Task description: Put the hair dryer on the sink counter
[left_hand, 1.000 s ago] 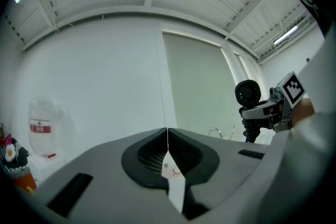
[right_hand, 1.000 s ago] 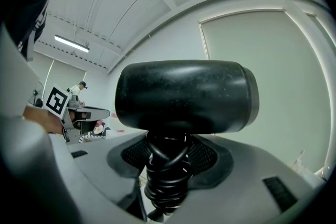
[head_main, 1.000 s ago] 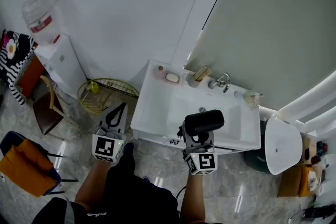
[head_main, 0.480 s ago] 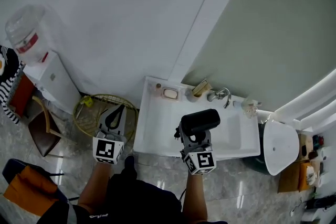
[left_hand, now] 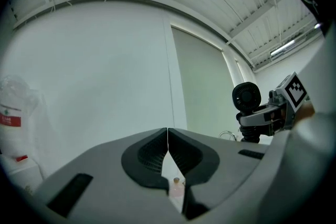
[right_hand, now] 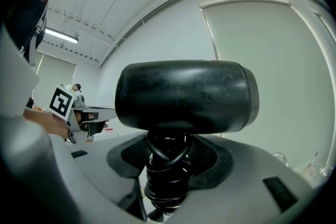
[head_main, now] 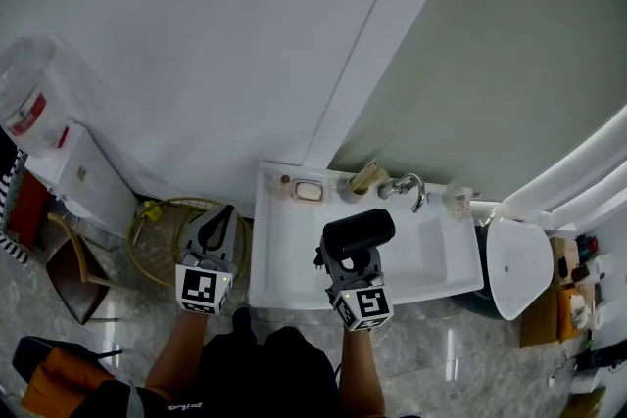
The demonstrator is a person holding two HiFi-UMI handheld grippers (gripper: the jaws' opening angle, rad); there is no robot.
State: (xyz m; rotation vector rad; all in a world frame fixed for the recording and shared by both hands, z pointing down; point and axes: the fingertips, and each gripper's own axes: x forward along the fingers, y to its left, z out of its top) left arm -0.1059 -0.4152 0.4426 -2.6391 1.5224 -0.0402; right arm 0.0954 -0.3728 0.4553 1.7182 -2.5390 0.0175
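A black hair dryer [head_main: 359, 232] with its cord wound round the handle stands upright in my right gripper [head_main: 351, 261], which is shut on the handle. In the right gripper view the dryer's barrel [right_hand: 185, 95] lies crosswise above the jaws and the wrapped handle [right_hand: 167, 178] sits between them. The dryer hangs over the front part of the white sink counter [head_main: 277, 255]. My left gripper [head_main: 217, 227] is shut and holds nothing, left of the counter over the floor. In the left gripper view its jaws [left_hand: 168, 152] meet, and the dryer [left_hand: 247, 98] shows at the right.
On the counter's back edge stand a soap dish [head_main: 309, 191], a small bottle [head_main: 285, 179], a cup [head_main: 363, 179], a tap [head_main: 406, 188] and a jar [head_main: 458, 201]. A wire basket [head_main: 162, 228] sits on the floor at the left, a water dispenser [head_main: 59, 162] further left, a white round seat [head_main: 517, 269] at the right.
The view has shifted so the counter sits lower and more central. My right gripper with the dryer has moved slightly left and down in the picture, staying over the counter's front.
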